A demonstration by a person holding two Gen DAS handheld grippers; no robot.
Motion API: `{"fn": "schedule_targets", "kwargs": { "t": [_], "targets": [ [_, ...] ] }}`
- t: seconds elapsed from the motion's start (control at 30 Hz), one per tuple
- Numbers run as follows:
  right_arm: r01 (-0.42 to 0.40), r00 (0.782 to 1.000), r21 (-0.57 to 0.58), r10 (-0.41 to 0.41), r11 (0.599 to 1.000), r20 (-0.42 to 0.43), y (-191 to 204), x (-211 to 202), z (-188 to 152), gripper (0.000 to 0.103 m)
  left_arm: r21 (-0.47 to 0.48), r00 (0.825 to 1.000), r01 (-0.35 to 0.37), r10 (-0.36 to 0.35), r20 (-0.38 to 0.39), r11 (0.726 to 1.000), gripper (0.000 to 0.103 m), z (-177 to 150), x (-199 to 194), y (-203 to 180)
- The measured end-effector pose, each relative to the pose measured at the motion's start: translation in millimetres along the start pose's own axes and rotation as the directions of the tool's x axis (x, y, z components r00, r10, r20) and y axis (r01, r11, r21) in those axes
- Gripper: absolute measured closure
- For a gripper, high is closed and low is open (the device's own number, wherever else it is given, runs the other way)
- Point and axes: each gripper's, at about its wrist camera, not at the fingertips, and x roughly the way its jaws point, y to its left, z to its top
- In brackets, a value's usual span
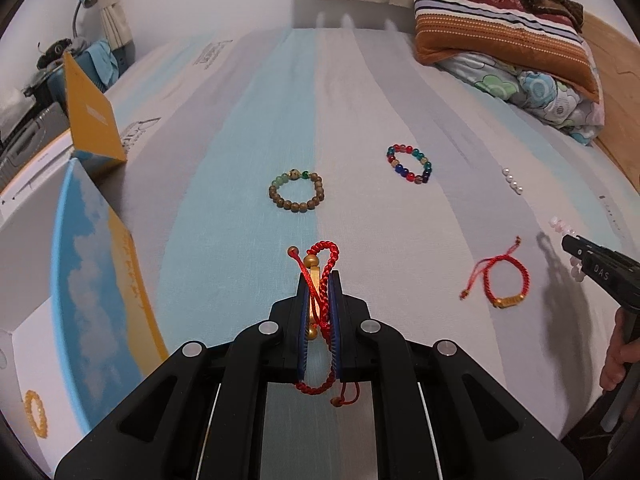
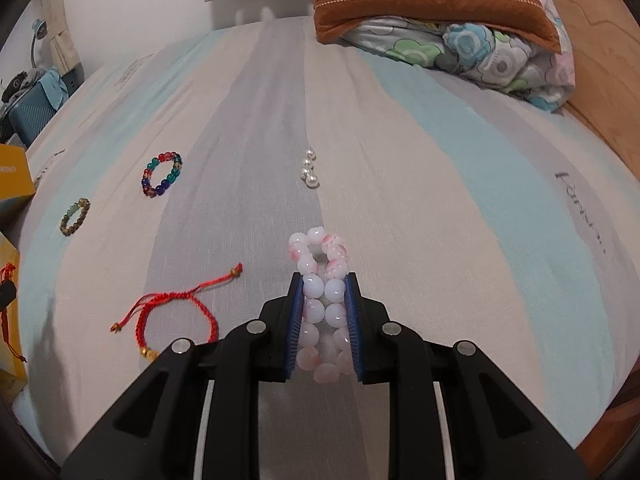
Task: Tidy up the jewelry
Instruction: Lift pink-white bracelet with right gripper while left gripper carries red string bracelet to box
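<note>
My left gripper (image 1: 319, 280) is shut on a red cord bracelet with gold beads (image 1: 320, 264), held above the bed. My right gripper (image 2: 324, 280) is shut on a pink-and-white bead bracelet (image 2: 322, 276); it also shows at the right edge of the left wrist view (image 1: 576, 246). On the striped bedsheet lie a brown-and-green bead bracelet (image 1: 296, 191), a multicoloured glass bead bracelet (image 1: 409, 163), a second red cord bracelet with a gold charm (image 1: 505, 278) and a short string of white pearls (image 1: 512, 181).
An open box with a blue-sky lid (image 1: 92, 264) and a yellow flap (image 1: 90, 110) stands at the left; a yellow bead bracelet (image 1: 35, 414) lies inside it. A striped pillow (image 1: 500, 28) and floral quilt (image 1: 536, 92) sit at the far right.
</note>
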Motion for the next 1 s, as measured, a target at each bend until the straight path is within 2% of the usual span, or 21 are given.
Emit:
{"fn": "schedule_targets", "kwargs": {
  "t": [0.6,0.8,1.0],
  "targets": [
    [-0.012,1.000,0.022,0.012,1.000,0.009,-10,-62,-8,0.083,-0.007,1.000,-0.004,0.004,-0.006,1.000,0.095,-15,-48,9],
    [-0.019,1.000,-0.014,0.019,1.000,0.024,5,-86,-6,0.083,-0.021,0.999,-0.042,0.042,0.002,0.999,0.095,-13,-70,19],
    [-0.044,0.998,-0.050,0.047,0.998,0.049,33,-112,-1,0.083,-0.041,0.999,-0.042,0.043,0.018,0.998,0.095,-12,-95,34]
  ]
}}
